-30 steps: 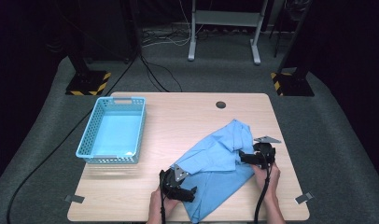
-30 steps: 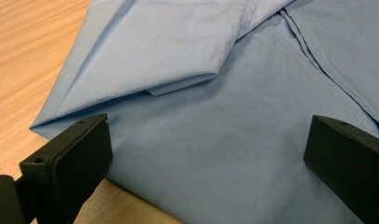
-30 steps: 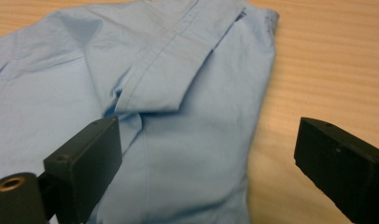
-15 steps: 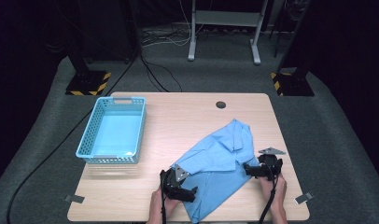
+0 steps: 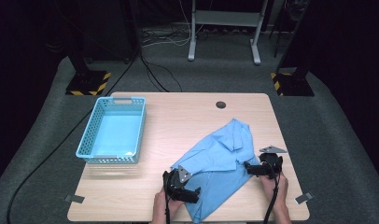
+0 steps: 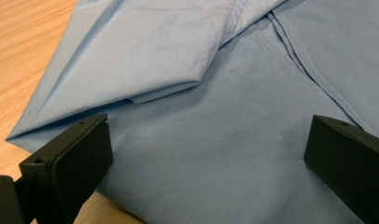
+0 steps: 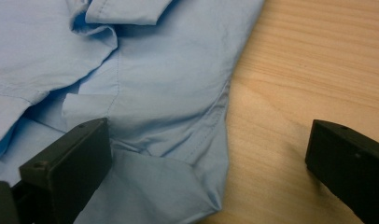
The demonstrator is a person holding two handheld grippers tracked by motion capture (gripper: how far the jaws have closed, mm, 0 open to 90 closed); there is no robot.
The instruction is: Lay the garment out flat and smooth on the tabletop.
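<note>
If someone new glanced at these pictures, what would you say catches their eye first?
Most likely the light blue shirt, lying crumpled and partly folded on the near right part of the wooden table. Next, the two black grippers at its edges: the left gripper at its near left side and the right gripper at its right edge, both open. A turquoise basket stands empty at the left.

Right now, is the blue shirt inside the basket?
No, the blue shirt lies spread on the wooden table, well apart from the blue basket, which has nothing in it.
</note>
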